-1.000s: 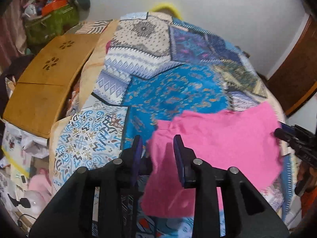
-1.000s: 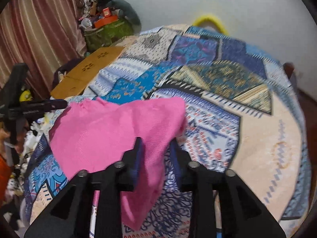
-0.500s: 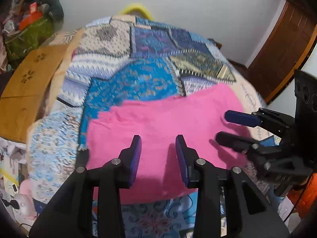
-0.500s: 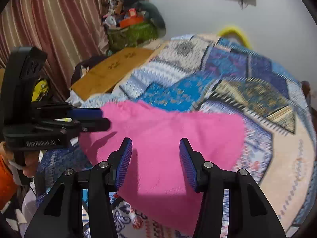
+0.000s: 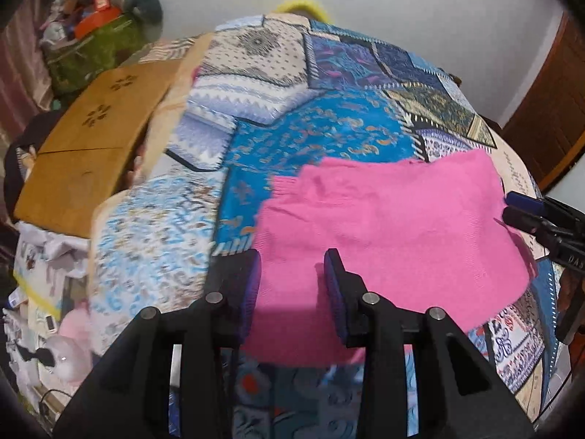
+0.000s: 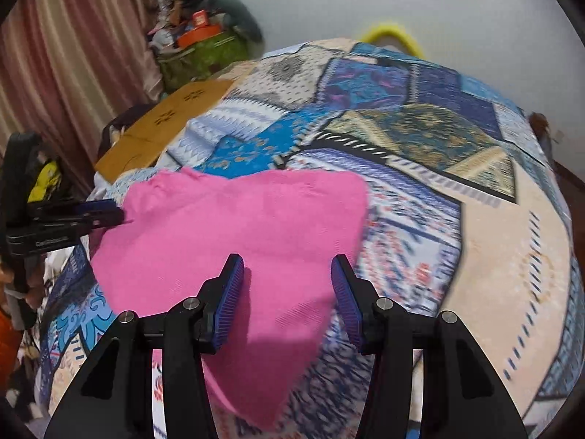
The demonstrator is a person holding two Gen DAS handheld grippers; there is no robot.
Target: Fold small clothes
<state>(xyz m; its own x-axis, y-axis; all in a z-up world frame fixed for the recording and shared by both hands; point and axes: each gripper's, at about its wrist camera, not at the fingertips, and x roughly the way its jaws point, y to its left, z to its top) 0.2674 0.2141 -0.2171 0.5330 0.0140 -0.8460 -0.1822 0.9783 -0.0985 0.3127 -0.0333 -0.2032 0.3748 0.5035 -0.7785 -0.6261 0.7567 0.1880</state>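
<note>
1. The pink cloth (image 5: 395, 226) now lies spread flat on the patchwork bed (image 5: 321, 135); a second ago it hung bunched from both tools
2. The left tool (image 5: 292, 278) has let go: its jaws stand apart over the cloth's near left edge, holding nothing
3. The right tool (image 6: 287, 289) has opened wider than half a second ago, empty, above the near right corner (image 6: 256, 395), which droops over the bed's edge
4. The laying-out looks finished, so the first fold probably comes next, starting from a fresh grip on an edge
</note>
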